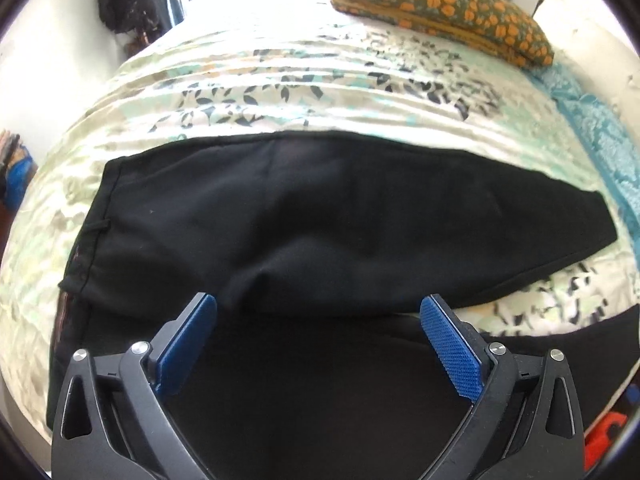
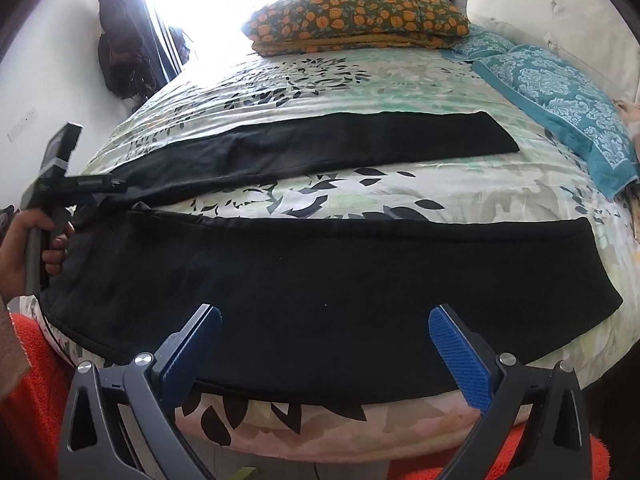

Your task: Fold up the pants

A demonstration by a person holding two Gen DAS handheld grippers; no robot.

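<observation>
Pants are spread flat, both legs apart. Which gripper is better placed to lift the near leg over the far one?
Probably the right gripper: open, directly over the near leg of the black fabric pants, cuff in view. The left gripper, also open, sits by the waistband.

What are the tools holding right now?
Nothing. The left tool and right tool are both open above the black pants, not pinching them.

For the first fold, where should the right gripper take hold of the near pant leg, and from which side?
Likely the near leg's hem corner of the black pants, approached from the bed's near edge. The leg lies flat, its hem exposed by the edge. The right gripper is open above it.
</observation>
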